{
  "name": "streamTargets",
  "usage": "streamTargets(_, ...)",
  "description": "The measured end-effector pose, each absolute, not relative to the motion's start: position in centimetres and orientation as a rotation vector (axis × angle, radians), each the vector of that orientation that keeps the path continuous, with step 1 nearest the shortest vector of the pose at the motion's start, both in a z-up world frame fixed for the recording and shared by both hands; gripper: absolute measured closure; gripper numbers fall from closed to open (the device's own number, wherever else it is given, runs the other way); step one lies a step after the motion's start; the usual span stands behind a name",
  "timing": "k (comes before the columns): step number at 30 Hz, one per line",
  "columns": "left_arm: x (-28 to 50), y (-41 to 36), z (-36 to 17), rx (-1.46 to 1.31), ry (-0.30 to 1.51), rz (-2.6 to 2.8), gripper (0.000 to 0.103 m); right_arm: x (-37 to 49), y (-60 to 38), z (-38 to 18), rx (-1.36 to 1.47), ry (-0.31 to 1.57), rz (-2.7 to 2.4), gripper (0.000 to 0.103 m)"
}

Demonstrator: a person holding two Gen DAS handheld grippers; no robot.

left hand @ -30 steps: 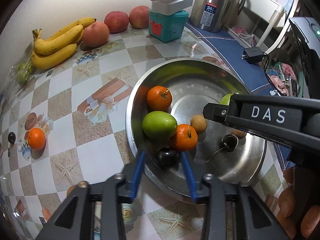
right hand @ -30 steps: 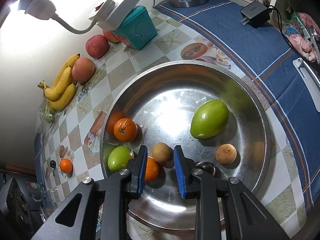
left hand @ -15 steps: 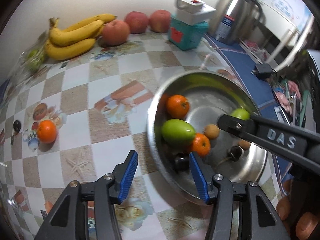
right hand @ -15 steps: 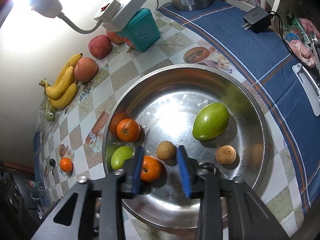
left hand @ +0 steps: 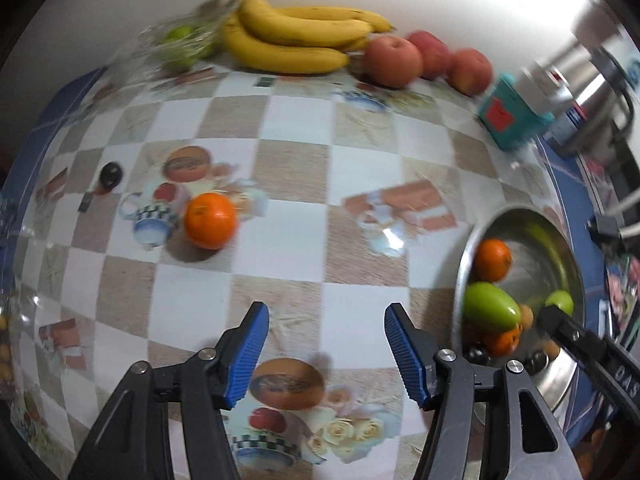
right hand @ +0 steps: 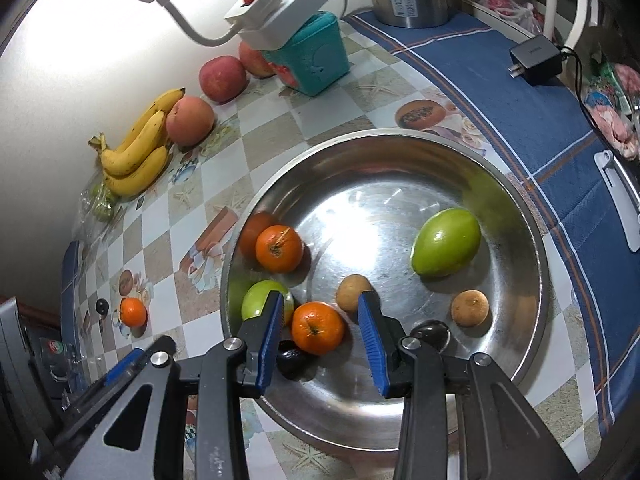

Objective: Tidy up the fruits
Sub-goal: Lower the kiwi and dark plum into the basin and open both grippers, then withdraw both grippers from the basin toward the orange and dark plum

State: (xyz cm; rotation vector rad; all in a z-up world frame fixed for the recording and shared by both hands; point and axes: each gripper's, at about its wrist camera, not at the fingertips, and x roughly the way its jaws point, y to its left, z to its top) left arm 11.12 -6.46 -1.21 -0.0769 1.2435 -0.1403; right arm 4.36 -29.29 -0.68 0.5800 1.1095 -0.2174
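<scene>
- My left gripper [left hand: 324, 350] hung with jaws apart over the checkered tablecloth [left hand: 292, 168], empty.
- A loose orange tangerine [left hand: 209, 221] lay ahead-left, well apart.
- My right gripper [right hand: 320, 336] stood spread around another tangerine [right hand: 317, 328] in the round steel basin [right hand: 532, 280], a dark plum [right hand: 291, 358] just beside.

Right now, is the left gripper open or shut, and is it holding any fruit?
Open and empty. The left gripper has its blue pads spread wide over bare tablecloth, with the loose orange lying ahead, untouched.
</scene>
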Motion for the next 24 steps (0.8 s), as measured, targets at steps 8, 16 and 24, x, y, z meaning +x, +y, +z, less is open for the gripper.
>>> streamTargets(8,11.7,-3.9,-1.4,-0.155,1.264,-0.075,0.037,4.6,-28.3,-0.4,0.550,1.112,-0.196,0.064)
streamTargets(16,11.5,-3.7,-1.8,-0.127,1.263,-0.022,0.011,4.8,-28.0,-0.6,0.536,1.120,-0.195,0.040)
streamTargets(24,11.5,-2.8,-2.2,-0.141,1.279,0.052,0.000,5.1,-27.6,-1.0,0.510,1.132,-0.187,0.021)
